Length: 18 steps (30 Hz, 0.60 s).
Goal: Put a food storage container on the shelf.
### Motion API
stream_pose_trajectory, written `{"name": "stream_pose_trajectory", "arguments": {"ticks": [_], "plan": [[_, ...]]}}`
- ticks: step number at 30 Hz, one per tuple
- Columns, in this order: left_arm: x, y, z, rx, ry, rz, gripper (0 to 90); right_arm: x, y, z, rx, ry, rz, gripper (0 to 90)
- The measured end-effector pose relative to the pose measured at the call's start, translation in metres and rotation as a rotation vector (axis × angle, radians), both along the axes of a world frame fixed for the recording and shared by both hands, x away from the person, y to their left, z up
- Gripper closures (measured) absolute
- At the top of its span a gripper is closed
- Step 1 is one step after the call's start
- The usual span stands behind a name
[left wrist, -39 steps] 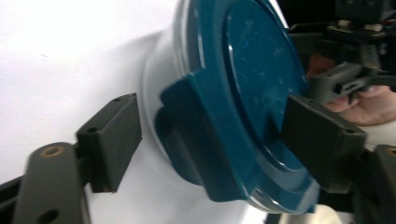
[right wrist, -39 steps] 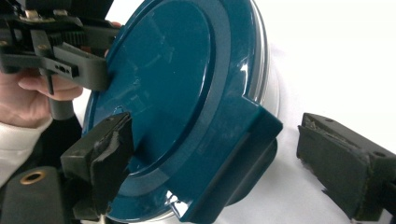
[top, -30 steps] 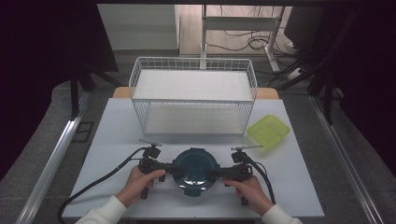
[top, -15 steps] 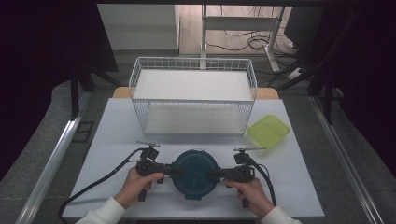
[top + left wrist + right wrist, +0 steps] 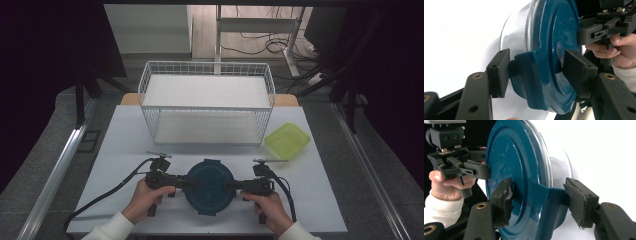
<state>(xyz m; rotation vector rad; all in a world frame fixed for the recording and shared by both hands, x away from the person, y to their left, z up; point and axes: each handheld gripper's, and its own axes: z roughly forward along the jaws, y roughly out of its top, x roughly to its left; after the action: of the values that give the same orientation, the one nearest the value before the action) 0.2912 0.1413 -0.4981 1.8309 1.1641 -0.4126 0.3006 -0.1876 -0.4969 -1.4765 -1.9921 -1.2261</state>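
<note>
A round container with a dark blue lid (image 5: pixel 210 186) sits on the white table (image 5: pixel 120 150) near its front edge, between my two hands. My left gripper (image 5: pixel 187 182) comes in from the left, its jaws closed over the lid's blue side tab (image 5: pixel 534 75), one pad under the tab and the other on the lid top. My right gripper (image 5: pixel 233 186) comes in from the right and clamps the opposite tab (image 5: pixel 554 200) in the same way. The blue lid (image 5: pixel 516 157) and clear body show close up in both gripper views.
A white wire basket (image 5: pixel 207 64) with a shelf stands at the back middle of the table. A yellow-green square tub (image 5: pixel 287 140) lies to its right. Black cables (image 5: pixel 100 200) trail from both grippers toward the front edge.
Both grippers stay clamped on the lid's tabs. The container and hands have shifted very slightly toward the near edge.
</note>
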Motion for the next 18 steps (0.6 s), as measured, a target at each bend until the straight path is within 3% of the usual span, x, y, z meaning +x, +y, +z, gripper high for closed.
{"name": "stream_pose_trajectory", "arguments": {"ticks": [14,18], "plan": [[0.000,-0.001,0.005,0.010,-0.031,0.005,41.8,0.000,0.001,0.008,-0.023,-0.067,0.012,41.7],[0.001,-0.002,0.010,0.016,-0.058,0.004,41.8,0.001,0.000,0.011,-0.025,-0.097,0.014,41.7]]}}
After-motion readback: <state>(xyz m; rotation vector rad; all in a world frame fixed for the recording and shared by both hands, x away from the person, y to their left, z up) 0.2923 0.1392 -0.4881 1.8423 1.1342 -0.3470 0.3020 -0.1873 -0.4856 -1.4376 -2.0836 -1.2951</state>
